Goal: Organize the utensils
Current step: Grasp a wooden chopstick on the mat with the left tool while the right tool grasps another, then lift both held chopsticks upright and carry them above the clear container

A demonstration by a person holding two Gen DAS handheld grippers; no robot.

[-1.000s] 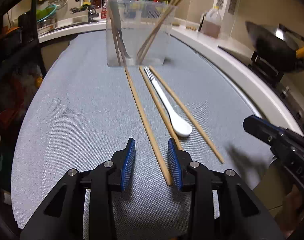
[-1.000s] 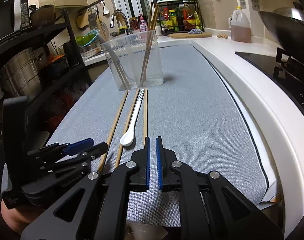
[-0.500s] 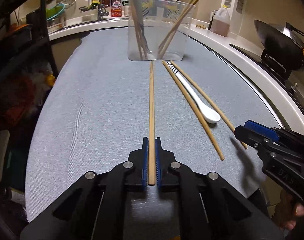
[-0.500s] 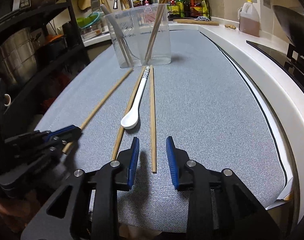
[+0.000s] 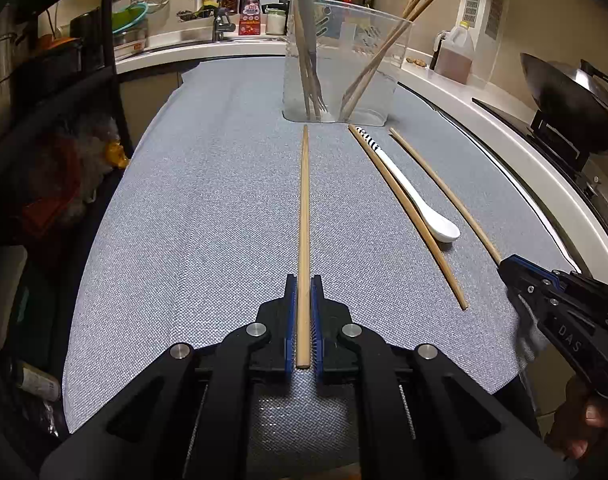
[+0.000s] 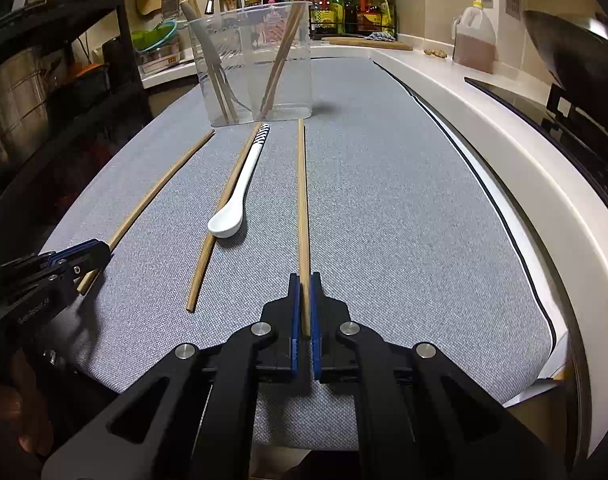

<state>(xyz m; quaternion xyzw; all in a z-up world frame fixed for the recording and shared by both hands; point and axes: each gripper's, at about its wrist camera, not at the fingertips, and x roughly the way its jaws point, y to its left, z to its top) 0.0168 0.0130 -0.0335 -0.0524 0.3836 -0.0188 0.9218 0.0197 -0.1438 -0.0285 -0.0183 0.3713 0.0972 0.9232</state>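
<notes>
The left gripper is pinching the near end of a long bamboo chopstick lying on the grey-clothed bench. The right gripper is pinching another bamboo chopstick nearer the bench's right edge. A white ceramic spoon is lying between them, before the clear plastic container at the far edge.

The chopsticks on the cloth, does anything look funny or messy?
Nothing broken or spilled. One loose chopstick lies slanted beside the white spoon on the grey cloth. The clear holder stands upright, utensils inside.
</notes>
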